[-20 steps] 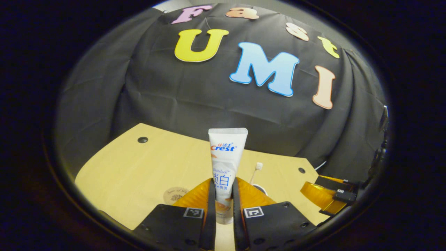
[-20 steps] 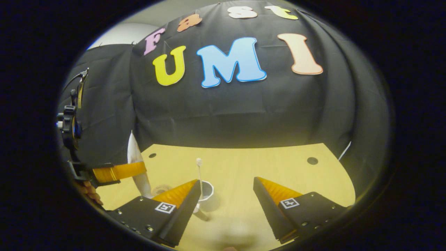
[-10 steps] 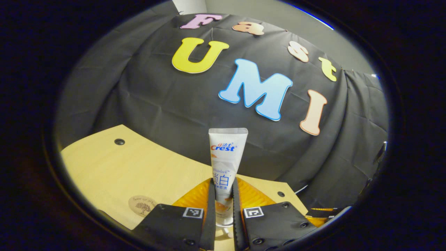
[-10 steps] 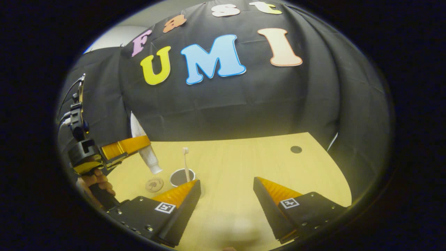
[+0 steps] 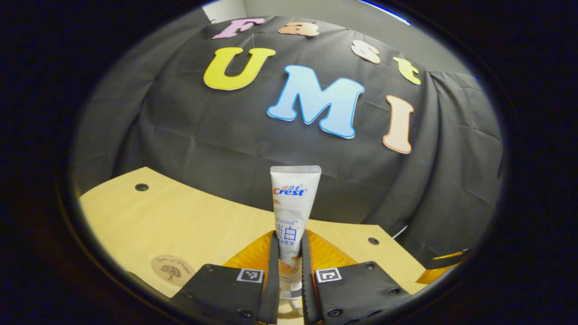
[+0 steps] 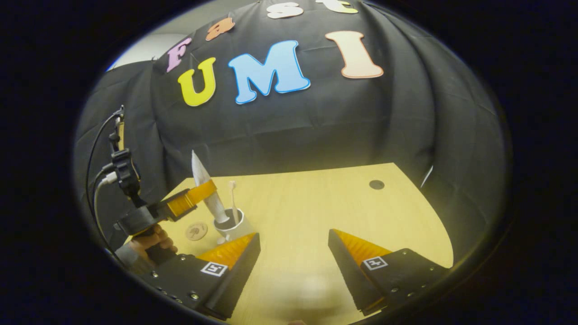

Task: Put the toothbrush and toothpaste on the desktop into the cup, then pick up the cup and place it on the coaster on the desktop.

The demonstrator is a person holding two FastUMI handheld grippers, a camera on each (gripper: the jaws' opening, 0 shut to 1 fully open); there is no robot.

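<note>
Your left claw (image 5: 287,271) pinches the toothpaste tube (image 5: 292,212), cap inside the cup (image 6: 229,224) at lower left beside the toothbrush (image 6: 233,198). Release next, I judge. Your right claw (image 6: 293,253) hangs spread.

Glossy plastic toothpaste tube (image 5: 294,205), matt light wood-grain desktop (image 5: 189,230), creased matt cloth wall (image 5: 216,135), wood-look coaster (image 5: 172,270)

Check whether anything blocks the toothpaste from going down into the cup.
Nothing visible blocks it. In the right gripper view the left gripper holds the toothpaste cap-down, its lower end at the mouth of the cup. The toothbrush already stands in the cup beside it, leaving open rim space.
</note>
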